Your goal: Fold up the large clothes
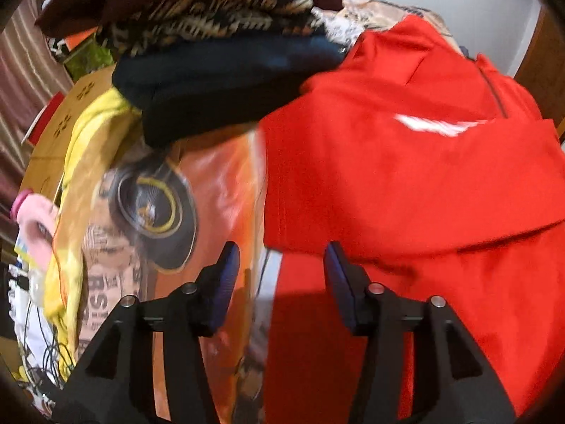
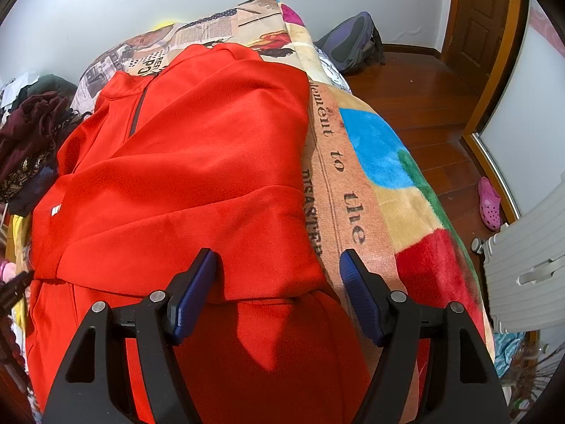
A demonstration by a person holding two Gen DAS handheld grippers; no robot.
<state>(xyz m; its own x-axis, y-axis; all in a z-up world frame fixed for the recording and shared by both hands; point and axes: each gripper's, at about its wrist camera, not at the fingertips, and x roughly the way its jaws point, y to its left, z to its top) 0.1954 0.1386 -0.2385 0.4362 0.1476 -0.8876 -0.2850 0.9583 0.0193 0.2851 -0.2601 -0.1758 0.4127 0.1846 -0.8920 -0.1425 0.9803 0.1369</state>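
Observation:
A large red zip-neck top (image 2: 197, 162) lies on the printed blanket (image 2: 370, 162) of a bed, its sleeves folded across the body. It also fills the right of the left wrist view (image 1: 406, 183). My left gripper (image 1: 280, 261) is open and empty, hovering over the top's left edge where it meets the blanket (image 1: 219, 183). My right gripper (image 2: 277, 265) is open and empty, just above the top's near right part, by a folded sleeve edge.
A stack of folded clothes (image 1: 212, 53) sits at the bed's left side, with a yellow cloth (image 1: 88, 134) and cardboard box (image 1: 70, 106) beside it. Right of the bed are wooden floor (image 2: 423, 99), a backpack (image 2: 353, 42), a pink shoe (image 2: 489, 203) and a white suitcase (image 2: 529, 258).

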